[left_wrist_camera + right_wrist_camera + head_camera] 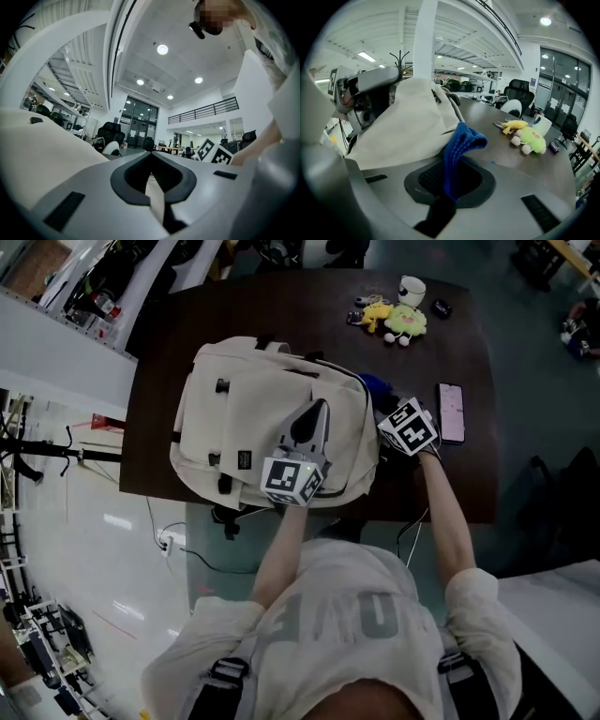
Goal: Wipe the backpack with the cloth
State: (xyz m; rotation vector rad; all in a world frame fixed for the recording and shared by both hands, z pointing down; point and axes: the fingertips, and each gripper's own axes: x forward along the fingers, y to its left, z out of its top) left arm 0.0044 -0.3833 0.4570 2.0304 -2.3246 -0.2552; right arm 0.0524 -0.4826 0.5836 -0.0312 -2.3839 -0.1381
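Cream fabric backpack (253,399) (42,150) (408,122) with black buckles is lying flat on a dark brown wooden surface (469,352) (505,150), taking up the middle of it.

The left gripper (319,411) (151,157) is resting on top of the backpack, towards the pack's right half. Its jaws are meeting at the tips, and only the pale pack fabric is showing through the gap behind them. Whether any fabric is pinched there cannot be told.

The right gripper (384,407) (452,154) is sitting just beside the backpack's right edge. Its jaws are clamping a blue knitted cloth (373,385) (461,140), which is sticking out past the tips and folding over right next to the side of the pack. Contact between cloth and pack cannot be confirmed.

A yellow and green plush toy (398,320) (529,136) and a white mug (411,289) (541,124) are standing well beyond the backpack's far right corner. A dark phone with a pink screen (451,412) is lying flat to the right of the backpack, just past the right gripper.
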